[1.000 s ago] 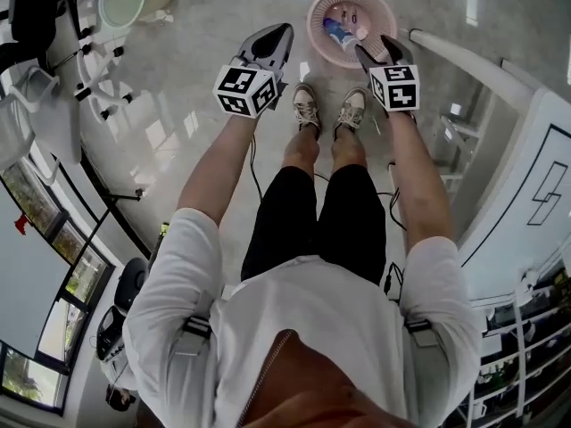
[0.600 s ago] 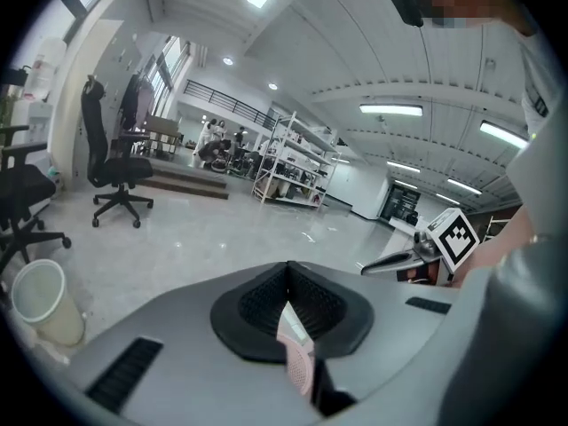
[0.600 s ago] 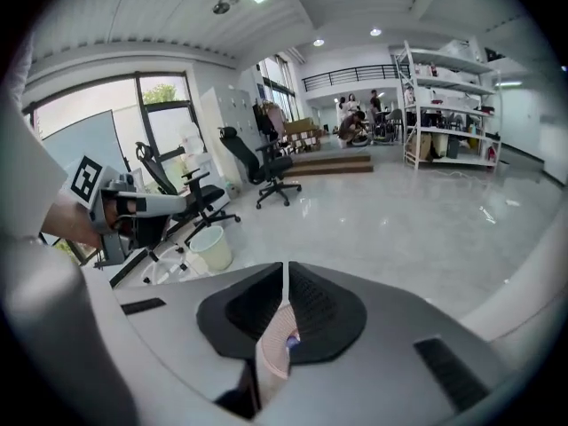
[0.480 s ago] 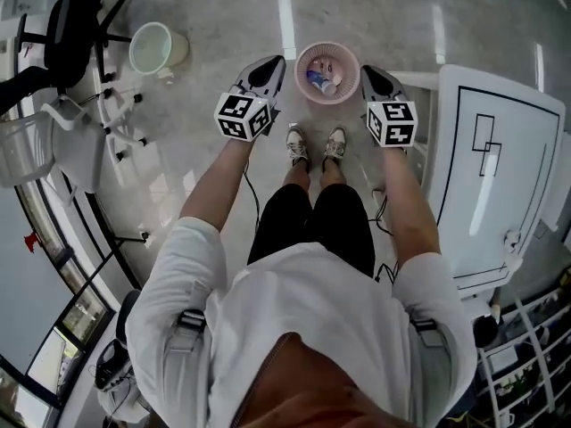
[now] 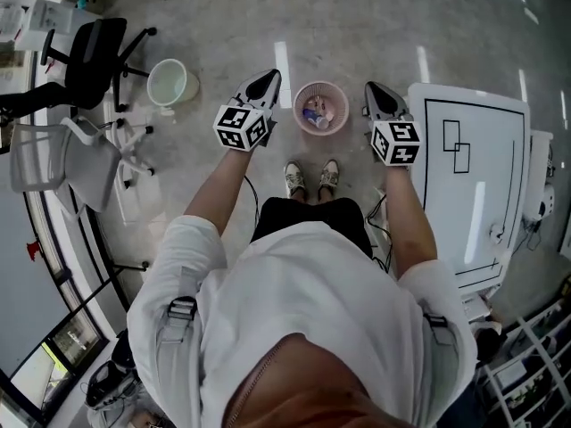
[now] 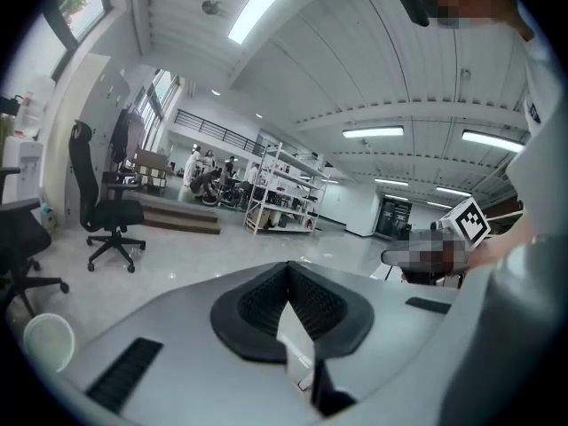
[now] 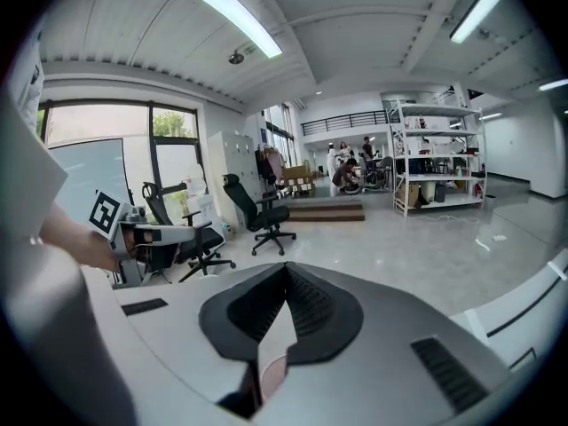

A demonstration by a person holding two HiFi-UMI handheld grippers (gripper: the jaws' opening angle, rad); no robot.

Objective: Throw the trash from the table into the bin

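Trash (image 5: 313,114) lies inside the pink bin (image 5: 344,114) on the floor, just ahead of the person's shoes (image 5: 293,178); a blue piece and some pale bits show, too small to identify. The left gripper (image 5: 264,85) and right gripper (image 5: 376,94) appear either side of the bin, each with jaws pressed together on nothing. A careless step could tip the light bin and spill it. A pale bucket (image 5: 171,83) nearby seems empty, and the white table (image 5: 473,212) shows no trash in view
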